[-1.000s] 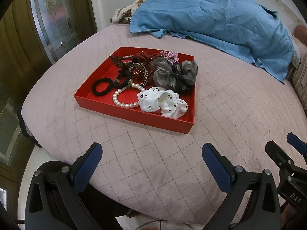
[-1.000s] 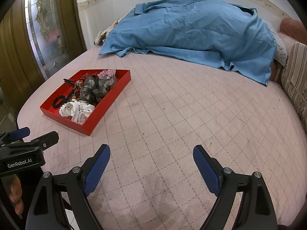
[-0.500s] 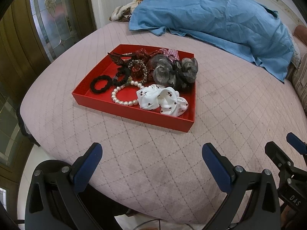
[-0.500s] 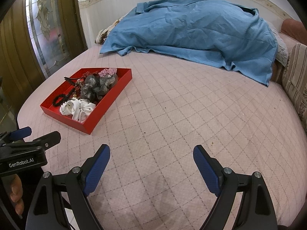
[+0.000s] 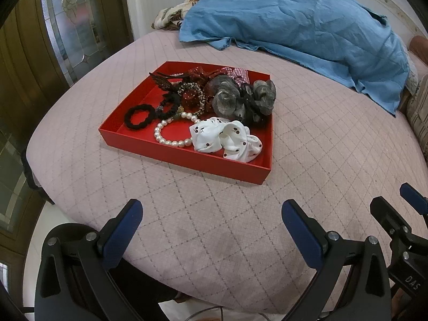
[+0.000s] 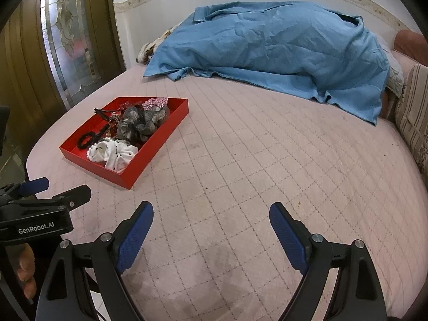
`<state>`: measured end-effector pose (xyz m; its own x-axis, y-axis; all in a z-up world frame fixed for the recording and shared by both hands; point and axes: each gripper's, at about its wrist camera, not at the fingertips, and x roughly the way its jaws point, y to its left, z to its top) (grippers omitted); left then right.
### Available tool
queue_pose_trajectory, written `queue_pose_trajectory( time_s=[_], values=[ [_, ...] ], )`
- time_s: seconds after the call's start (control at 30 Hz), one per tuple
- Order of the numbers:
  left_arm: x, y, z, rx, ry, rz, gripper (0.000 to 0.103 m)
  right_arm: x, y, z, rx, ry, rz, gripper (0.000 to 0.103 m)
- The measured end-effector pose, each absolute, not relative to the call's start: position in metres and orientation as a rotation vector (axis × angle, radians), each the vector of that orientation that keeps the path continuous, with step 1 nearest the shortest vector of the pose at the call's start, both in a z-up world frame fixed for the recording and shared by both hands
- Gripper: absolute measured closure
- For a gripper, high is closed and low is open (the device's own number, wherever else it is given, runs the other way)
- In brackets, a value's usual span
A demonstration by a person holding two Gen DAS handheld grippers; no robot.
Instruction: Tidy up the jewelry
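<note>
A red tray (image 5: 187, 159) sits on the pink quilted bed and also shows in the right wrist view (image 6: 149, 157). It holds a white dotted scrunchie (image 5: 227, 140), a pearl bracelet (image 5: 167, 136), a black hair tie (image 5: 139, 116), a grey scrunchie (image 5: 230, 99), a dark hair claw (image 5: 163, 83) and several red hair pieces. My left gripper (image 5: 211, 230) is open and empty, short of the tray's near edge. My right gripper (image 6: 211, 232) is open and empty over bare quilt, to the right of the tray.
A blue sheet (image 6: 267, 48) covers a heap at the far side of the bed. A striped cushion (image 6: 412, 117) lies at the right edge. A wooden door with patterned glass (image 5: 67, 26) stands left. The bed's edge drops off near my left gripper.
Both grippers have drifted slightly forward and up, so the tray sits a little higher in view. Both stay open and empty.
</note>
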<state>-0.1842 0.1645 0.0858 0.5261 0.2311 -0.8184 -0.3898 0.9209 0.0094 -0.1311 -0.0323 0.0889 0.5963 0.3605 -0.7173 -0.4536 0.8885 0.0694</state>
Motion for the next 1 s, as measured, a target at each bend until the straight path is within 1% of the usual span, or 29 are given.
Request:
queue_pose_trajectory(
  time_s=[0.53, 1.0],
  values=[
    [-0.192, 0.165, 0.102, -0.176, 0.834, 0.385, 0.000, -0.138, -0.033, 0.100, -0.113, 0.735, 0.496, 0.010],
    [-0.195, 0.167, 0.100, -0.176, 0.838, 0.387, 0.000, -0.141, -0.032, 0.101, -0.118, 0.731, 0.498, 0.010]
  ],
)
